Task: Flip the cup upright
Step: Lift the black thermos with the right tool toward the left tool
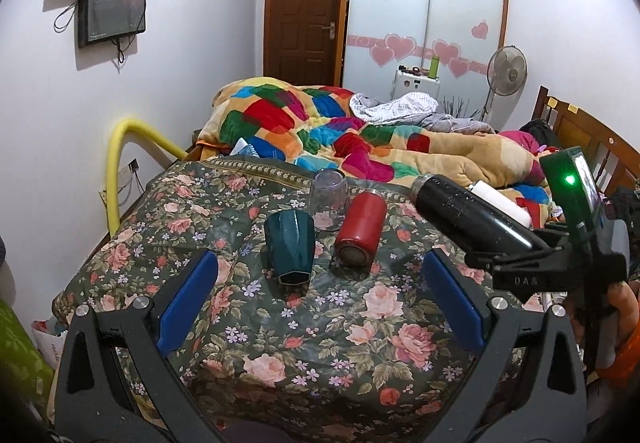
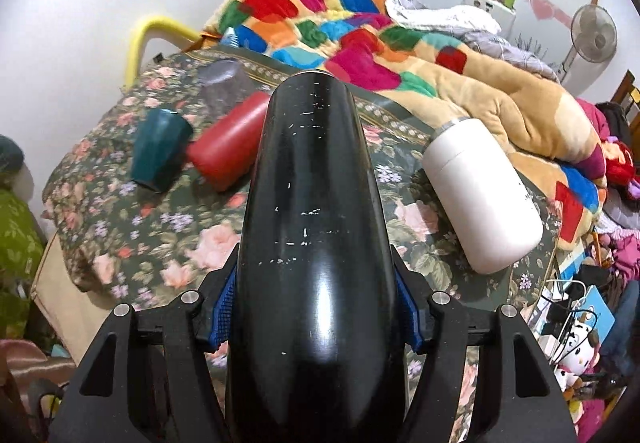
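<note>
My right gripper (image 2: 316, 303) is shut on a black cup (image 2: 312, 203) and holds it lying along the fingers, above the floral bedspread (image 2: 120, 203). From the left wrist view the black cup (image 1: 468, 213) hangs tilted at the right in the right gripper (image 1: 508, 263). My left gripper (image 1: 320, 303) is open and empty, low over the bedspread (image 1: 320, 343). Ahead of it a teal cup (image 1: 290, 247) and a red cup (image 1: 360, 229) lie on their sides, and a clear glass (image 1: 329, 199) stands upside down. A white cup (image 2: 480, 195) lies on its side at the right.
A patchwork blanket (image 1: 340, 131) is heaped behind the cups. A yellow rail (image 1: 120, 163) runs at the bed's left edge. A fan (image 1: 506, 75) and a wardrobe (image 1: 424, 3) stand at the back. Toys and cables (image 2: 572, 323) crowd the right side.
</note>
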A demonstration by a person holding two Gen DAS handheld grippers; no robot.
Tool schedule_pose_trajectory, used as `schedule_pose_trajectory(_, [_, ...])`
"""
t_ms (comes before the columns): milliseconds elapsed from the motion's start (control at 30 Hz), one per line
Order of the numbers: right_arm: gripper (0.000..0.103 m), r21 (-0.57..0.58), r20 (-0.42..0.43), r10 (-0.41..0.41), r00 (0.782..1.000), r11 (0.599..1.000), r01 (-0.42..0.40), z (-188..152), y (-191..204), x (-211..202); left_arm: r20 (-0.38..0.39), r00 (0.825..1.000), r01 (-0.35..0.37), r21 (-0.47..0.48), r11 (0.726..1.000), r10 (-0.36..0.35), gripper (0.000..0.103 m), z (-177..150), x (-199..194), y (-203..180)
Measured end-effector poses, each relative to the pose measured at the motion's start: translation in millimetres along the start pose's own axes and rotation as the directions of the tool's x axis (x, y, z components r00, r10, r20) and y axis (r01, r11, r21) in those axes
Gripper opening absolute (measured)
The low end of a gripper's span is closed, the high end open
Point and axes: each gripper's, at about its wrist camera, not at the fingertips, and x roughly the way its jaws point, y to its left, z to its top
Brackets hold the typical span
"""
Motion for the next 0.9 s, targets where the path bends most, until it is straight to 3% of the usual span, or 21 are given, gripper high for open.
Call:
schedule_pose_trajectory(200, [0.061,-0.052,0.030,0.065,0.997,0.997,-0.064,-15,29,-14,0.000,1.000,-0.008,-0.003,1.000,0.008,0.103,-3,-8,4])
schedule_pose_trajectory(400, [0.061,-0.110,-0.022,0.135,0.991,0.985,-0.137,-33,63,6,-0.034,0.999,-0.021,-0.029,0.999,0.020,0.103,-10,-3,15])
schedule_pose_trajectory(700, [0.061,-0.172,-0.119,0.157,0.980,0.969,-0.176,-48,89,46,-0.083,0.996,-0.041,-0.052,0.998,0.037,0.103,-19,15,27])
schedule_pose_trajectory(900, [0.061,-0.182,-0.128,0.153,0.980,0.968,-0.175,-50,84,52,-0.113,0.993,-0.054,-0.082,0.995,0.045,0.103,-23,30,29])
